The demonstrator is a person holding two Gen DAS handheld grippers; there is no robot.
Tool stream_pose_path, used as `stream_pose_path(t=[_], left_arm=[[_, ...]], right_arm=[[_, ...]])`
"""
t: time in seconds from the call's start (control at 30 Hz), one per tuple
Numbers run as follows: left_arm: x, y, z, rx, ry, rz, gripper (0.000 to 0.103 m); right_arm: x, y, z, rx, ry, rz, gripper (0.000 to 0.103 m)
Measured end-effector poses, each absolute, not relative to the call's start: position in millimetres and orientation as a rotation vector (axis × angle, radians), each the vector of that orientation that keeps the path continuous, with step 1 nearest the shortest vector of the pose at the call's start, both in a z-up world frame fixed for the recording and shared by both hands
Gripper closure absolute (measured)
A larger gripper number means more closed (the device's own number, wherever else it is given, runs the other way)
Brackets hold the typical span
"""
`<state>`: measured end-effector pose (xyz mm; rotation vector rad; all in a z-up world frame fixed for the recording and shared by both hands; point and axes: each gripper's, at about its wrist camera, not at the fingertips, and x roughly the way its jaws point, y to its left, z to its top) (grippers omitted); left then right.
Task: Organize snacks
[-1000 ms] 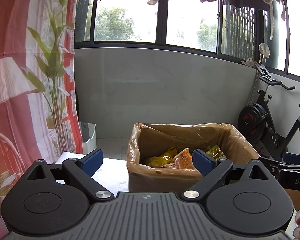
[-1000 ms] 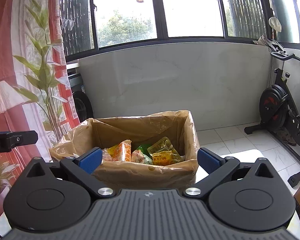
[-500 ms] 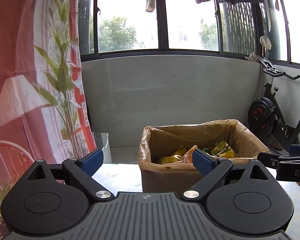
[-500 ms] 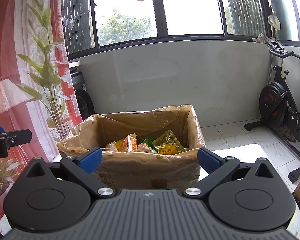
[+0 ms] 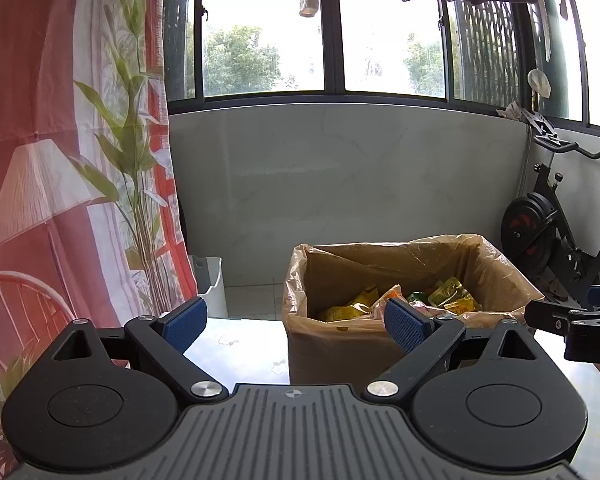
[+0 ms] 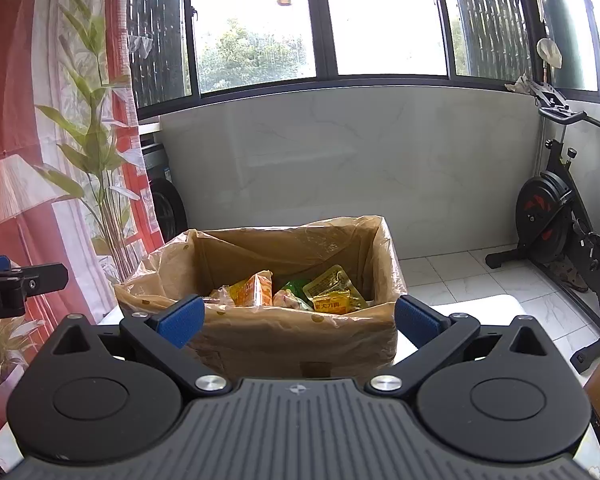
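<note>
We see a brown cardboard box point(image 6: 300, 344) lined with translucent tan plastic, yellow, orange and green snack packets point(image 6: 332, 292) inside it, blue ribbed pads on the black fingers point(image 6: 180, 320), and a red-and-white curtain point(image 5: 40, 160) printed with green leaves.

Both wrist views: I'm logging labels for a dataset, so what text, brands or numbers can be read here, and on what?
"DA", cut off by the frame edge: on the right gripper body, in the left wrist view.
"ot.AI", start cut off: on the left gripper body, in the right wrist view.
"大刀肉": on the yellow snack packet in the lined box.
Orange packet print: too blurred to read.
</note>
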<state>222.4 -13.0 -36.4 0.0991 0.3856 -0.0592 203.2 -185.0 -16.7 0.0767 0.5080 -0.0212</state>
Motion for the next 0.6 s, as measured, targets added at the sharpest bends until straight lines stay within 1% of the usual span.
stream_pose_path(t=[0.6], left_arm=[[224.7,-9.8,-38.8,0.080,0.400,-0.068,0.006]], right_arm=[[200.1,-184.4,-15.5,0.061,0.503,-0.020,0.000]])
